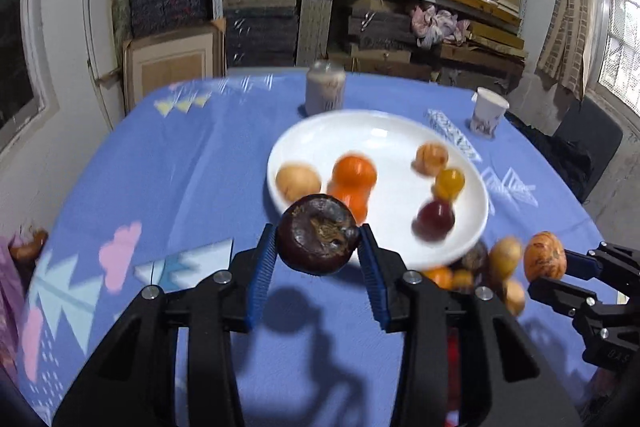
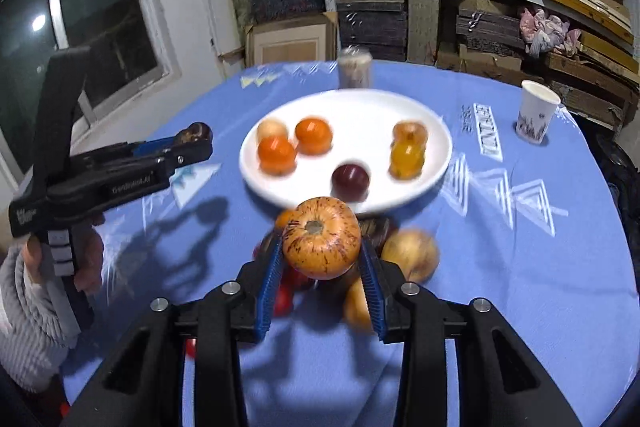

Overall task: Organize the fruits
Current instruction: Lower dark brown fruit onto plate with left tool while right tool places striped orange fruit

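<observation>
My left gripper (image 1: 319, 241) is shut on a dark brown mangosteen (image 1: 318, 233), held above the blue tablecloth just in front of the white plate (image 1: 360, 127). It also shows in the right wrist view (image 2: 195, 135). My right gripper (image 2: 322, 251) is shut on an orange speckled apple (image 2: 321, 237), above a pile of loose fruits (image 2: 408, 253) near the plate (image 2: 360, 107). That apple shows in the left wrist view (image 1: 545, 255). The plate holds several fruits: two oranges (image 2: 314, 135), a dark red plum (image 2: 350, 181), yellow and pale ones.
A glass jar (image 1: 325, 87) stands behind the plate. A paper cup (image 2: 536, 117) is at the far right of the table. A brown item (image 1: 28, 247) lies at the table's left edge. Shelves of boxes stand behind the table.
</observation>
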Motion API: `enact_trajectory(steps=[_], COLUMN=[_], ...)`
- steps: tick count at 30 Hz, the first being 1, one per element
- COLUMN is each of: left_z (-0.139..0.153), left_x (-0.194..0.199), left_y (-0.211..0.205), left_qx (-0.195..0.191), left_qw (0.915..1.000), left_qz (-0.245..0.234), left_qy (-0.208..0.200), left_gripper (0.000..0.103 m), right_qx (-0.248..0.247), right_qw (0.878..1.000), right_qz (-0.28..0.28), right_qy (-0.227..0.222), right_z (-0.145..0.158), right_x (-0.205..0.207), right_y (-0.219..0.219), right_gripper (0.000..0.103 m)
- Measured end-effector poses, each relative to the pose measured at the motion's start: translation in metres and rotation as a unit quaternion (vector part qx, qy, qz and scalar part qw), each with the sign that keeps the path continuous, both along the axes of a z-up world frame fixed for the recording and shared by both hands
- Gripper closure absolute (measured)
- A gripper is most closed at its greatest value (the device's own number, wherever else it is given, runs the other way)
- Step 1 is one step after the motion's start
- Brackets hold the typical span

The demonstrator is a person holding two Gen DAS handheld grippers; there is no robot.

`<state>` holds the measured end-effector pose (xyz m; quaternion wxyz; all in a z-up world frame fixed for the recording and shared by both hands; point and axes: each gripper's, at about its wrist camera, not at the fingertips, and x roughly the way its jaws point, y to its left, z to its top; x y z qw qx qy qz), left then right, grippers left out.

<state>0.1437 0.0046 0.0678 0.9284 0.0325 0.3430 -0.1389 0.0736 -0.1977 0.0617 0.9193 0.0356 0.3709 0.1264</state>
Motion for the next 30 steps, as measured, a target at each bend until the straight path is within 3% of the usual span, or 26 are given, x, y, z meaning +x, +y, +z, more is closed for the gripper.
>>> enact_trajectory(steps=[6,12,16,22,24,25,30], left_z=[0.002,-0.018,-0.029,-0.036,-0.033,-0.030,-0.009], left_x=[0.079,0.152,0.181,0.186,0.183,0.180,0.157], left_y=[-0.037,-0.047,-0.043,-0.038,-0.036,-0.034,-0.026], left_qx=[-0.015,0.001,0.005,-0.002,-0.011,-0.012,-0.021], left_qw=[0.9992,0.9973,0.9957,0.9952,0.9953,0.9956,0.9966], left_qz=[0.001,0.031,0.039,0.034,0.039,0.044,0.047], left_qy=[0.037,0.066,0.084,0.092,0.088,0.082,0.064], left_gripper=[0.063,0.063,0.062,0.059,0.041,0.037,0.035], right_qx=[0.020,-0.008,-0.035,-0.080,-0.082,-0.085,-0.081], right_qw=[0.999,0.998,0.996,0.992,0.992,0.992,0.994], right_qz=[-0.035,-0.035,-0.028,-0.013,-0.013,-0.012,-0.011], right_qy=[0.033,0.054,0.072,0.095,0.093,0.091,0.068], right_z=[0.002,-0.009,-0.018,-0.035,-0.034,-0.034,-0.014], right_x=[0.083,0.155,0.194,0.218,0.215,0.212,0.192], right_y=[-0.018,-0.010,0.000,0.017,0.018,0.018,0.014], right_gripper=[0.064,0.065,0.065,0.064,0.064,0.064,0.064])
